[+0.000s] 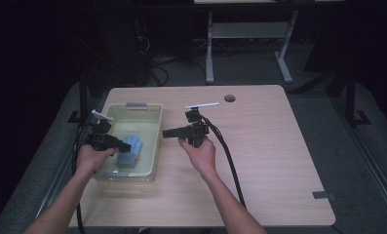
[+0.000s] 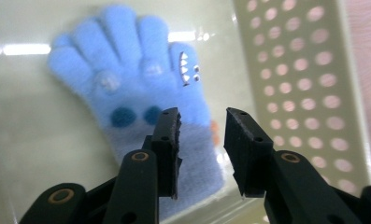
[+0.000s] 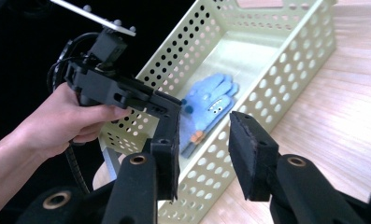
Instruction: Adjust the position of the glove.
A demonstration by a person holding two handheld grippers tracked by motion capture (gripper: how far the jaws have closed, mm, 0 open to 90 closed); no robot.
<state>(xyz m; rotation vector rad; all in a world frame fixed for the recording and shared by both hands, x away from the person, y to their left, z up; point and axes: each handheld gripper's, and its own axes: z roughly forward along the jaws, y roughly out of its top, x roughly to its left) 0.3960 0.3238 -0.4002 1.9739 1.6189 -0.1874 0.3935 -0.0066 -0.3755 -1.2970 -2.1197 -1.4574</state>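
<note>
A fuzzy light-blue glove (image 1: pixel 131 146) with a small toothy face lies flat on the floor of a pale green perforated basket (image 1: pixel 158 141). In the left gripper view the glove (image 2: pixel 127 70) spreads its fingers away from me, grey cuff nearest. My left gripper (image 2: pixel 202 130) hovers just over that cuff, jaws apart with nothing pressed between them. In the high view this left gripper (image 1: pixel 120 144) reaches into the basket from its left side. My right gripper (image 1: pixel 165 133) stands open over the table at the basket's right wall, pointing toward the glove (image 3: pixel 209 100).
The basket's perforated wall (image 2: pixel 295 93) rises close to the right of the left gripper. The wooden table (image 1: pixel 279 146) stretches to the right, with a round cable hole (image 1: pixel 229 98) at its back. Black cables trail from both grippers toward the table's near edge.
</note>
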